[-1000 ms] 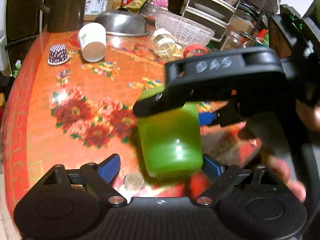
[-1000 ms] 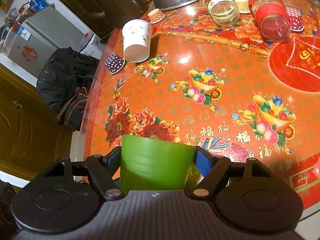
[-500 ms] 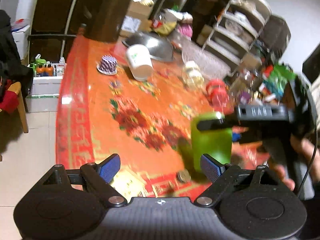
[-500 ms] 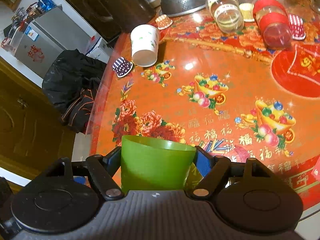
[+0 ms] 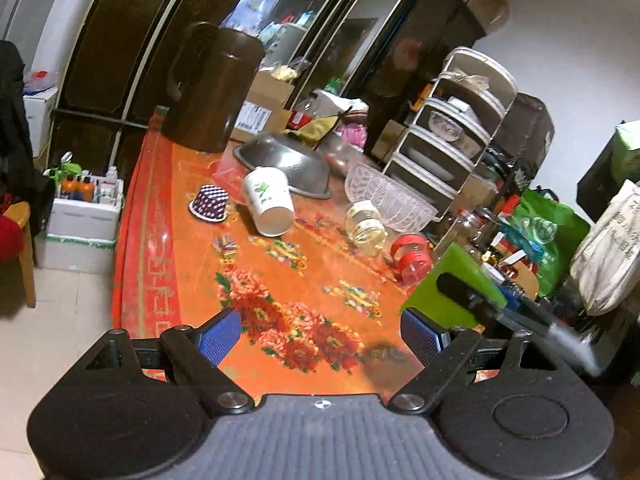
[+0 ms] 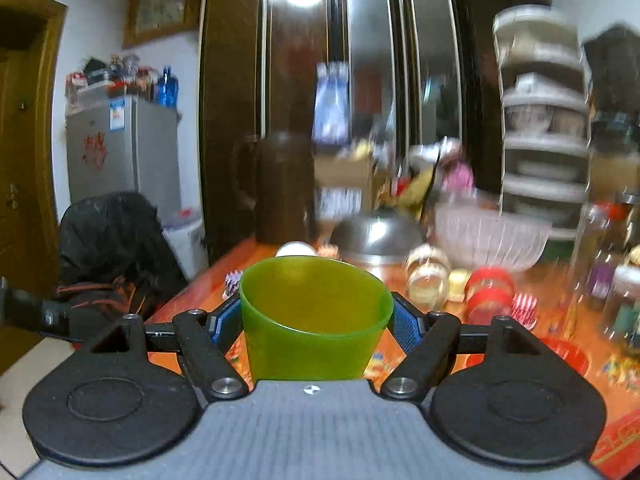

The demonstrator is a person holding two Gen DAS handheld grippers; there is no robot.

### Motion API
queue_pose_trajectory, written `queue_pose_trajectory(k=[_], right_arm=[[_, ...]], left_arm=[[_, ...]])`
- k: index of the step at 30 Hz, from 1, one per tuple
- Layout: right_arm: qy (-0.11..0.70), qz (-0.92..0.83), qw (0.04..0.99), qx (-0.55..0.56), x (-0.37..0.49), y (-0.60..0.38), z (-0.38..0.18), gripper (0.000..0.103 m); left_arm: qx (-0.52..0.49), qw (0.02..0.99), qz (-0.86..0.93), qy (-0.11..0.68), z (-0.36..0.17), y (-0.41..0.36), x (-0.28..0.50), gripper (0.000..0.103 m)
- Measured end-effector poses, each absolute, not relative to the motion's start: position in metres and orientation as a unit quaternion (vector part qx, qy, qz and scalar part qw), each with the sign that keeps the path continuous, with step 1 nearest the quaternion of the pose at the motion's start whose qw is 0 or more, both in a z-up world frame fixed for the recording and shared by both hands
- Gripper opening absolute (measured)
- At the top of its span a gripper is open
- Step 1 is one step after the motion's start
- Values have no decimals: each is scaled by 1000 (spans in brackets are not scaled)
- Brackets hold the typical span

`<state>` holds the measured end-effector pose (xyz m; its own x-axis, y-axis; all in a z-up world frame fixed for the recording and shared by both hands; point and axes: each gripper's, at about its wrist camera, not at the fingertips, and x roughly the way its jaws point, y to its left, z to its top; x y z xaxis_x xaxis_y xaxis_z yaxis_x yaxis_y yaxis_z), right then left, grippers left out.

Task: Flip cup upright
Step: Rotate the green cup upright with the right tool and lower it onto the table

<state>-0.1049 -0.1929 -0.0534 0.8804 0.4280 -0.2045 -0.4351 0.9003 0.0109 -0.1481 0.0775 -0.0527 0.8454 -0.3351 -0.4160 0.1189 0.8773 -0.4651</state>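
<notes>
The green cup (image 6: 314,316) is smooth, shiny plastic, round, wide at the top and narrower at the bottom. Its open mouth faces up and tips a little toward the camera on the right gripper, so it stands nearly straight, top to bottom. I can see nothing inside it. It sits squeezed between the two blue bumpy pads (image 6: 404,322) of the right gripper (image 6: 314,320), held up above the near side of the table (image 5: 192,264). From the left camera the cup (image 5: 452,292) shows as a green shape at the right, with a black finger of the right gripper across it.

The left gripper (image 5: 320,334) has its fingers wide apart and holds nothing. Its blue pads (image 5: 220,334) hang over the red flowers on the shiny orange cloth.

Farther back, a white paper cup (image 5: 269,202) lies on its side with its mouth toward us. Just beside it sits a little purple spotted cupcake cup (image 5: 210,202), upside down. Behind them a grey metal bowl (image 5: 286,164) is turned upside down. A clear bowl (image 5: 390,196) with a leaf pattern stands near a glass jar (image 5: 366,226) lying on its side with something pale yellow inside. A jar with a red lid (image 5: 412,254) lies close to it. A tall dark brown jug (image 5: 208,88) stands at the far edge.
</notes>
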Motion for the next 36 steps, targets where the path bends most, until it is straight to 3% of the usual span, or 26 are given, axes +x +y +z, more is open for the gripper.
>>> queue_pose_trajectory(k=[12,25,36], right_arm=[[15,158,985,-64,-103,-170,-96,75],[88,150,983,-62,-88,-166,-101,75],[97,154,981,-71,-86,-161,-101,77]], left_arm=[[-218,939,-138,229,-59,73,-150,89],[-229,935,-139,233,-67,74,-145,90],[-224,936,-131,239,-72,74,-144,90]])
